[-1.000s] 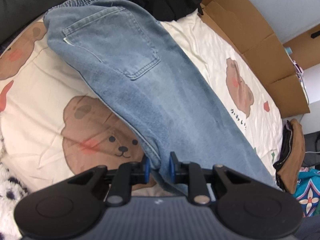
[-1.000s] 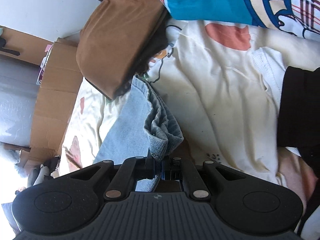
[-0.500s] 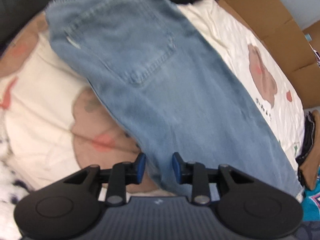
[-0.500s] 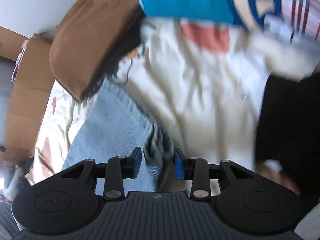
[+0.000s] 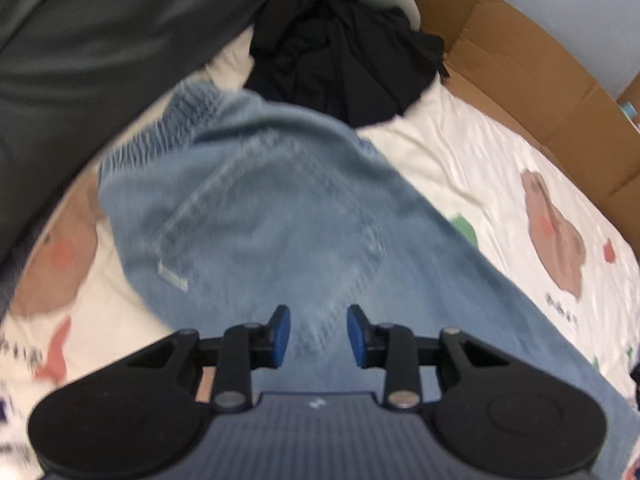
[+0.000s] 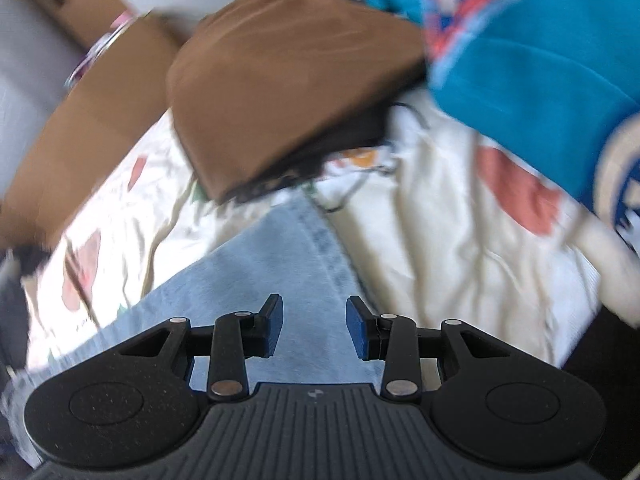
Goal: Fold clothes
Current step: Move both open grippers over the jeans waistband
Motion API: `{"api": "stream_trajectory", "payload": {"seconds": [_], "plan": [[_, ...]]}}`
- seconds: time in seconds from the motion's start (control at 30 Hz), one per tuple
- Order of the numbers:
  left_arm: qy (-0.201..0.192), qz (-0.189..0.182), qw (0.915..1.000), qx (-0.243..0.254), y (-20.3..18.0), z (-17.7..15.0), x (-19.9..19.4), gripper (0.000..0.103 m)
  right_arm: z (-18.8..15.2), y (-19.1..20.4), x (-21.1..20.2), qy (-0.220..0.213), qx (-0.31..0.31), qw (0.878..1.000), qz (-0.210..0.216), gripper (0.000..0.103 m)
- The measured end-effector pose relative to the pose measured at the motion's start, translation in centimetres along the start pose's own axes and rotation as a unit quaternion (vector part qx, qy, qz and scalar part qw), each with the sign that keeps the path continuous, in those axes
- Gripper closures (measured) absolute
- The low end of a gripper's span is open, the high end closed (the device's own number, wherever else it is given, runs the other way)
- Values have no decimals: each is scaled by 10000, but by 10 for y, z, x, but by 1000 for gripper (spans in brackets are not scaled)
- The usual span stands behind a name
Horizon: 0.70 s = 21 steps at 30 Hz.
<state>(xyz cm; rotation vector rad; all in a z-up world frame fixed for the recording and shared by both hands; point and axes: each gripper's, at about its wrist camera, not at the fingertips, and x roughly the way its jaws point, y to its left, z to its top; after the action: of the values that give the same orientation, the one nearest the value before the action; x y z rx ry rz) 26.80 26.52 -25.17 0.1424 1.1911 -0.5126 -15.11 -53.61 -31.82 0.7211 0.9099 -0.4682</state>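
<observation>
Jeans (image 5: 280, 232) are lying flat across the bear-print bedsheet (image 5: 460, 160), with the elastic waistband toward the black garment (image 5: 344, 52) at the far end and the back pocket facing up. In the right wrist view the leg end of the same jeans (image 6: 260, 280) is stretching toward the folded brown garment (image 6: 280, 92) and stopping just short of it, with a bright blue printed piece (image 6: 540, 60) lying beyond.

Both tools are hovering over the denim with nothing gripped. The left gripper (image 5: 319, 334) is opening, its blue pads apart with only the cloth's surface showing beneath the gap. The right gripper (image 6: 314, 326) is standing partly open over the leg, holding nothing.

Denim like this is probably handling as a soft but fairly heavy cloth: it is likely draping and sagging when lifted, yet holding a crease better than thin fabric. Thick seams, the hem and the gathered waistband are looking like the surest places to pinch, since a doubled edge gives the pads something to bite. A pinch in the middle of the flat panel would likely gather only the top layer. Lifting by one corner alone could let the weight drag the rest out of line.
</observation>
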Motion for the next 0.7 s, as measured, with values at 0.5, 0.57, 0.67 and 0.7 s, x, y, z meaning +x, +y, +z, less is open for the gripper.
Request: {"api": "stream_trajectory", "payload": {"seconds": [0.5,0.57,0.67,0.7], "plan": [[-229,643,9965,479,3,72,69,67,23,55,64,163,-1365,9897,-392,66],[-221,687,9962,490,4,78,78,71,27,58,73,181,-1495,9874,-478,65],[-180,746,9958,503,5,84,92,72,33,60,87,224,-1618,9849,-569,64],[-181,761,9957,499,6,86,95,72,34,60,91,234,-1657,9842,-587,64]]}}
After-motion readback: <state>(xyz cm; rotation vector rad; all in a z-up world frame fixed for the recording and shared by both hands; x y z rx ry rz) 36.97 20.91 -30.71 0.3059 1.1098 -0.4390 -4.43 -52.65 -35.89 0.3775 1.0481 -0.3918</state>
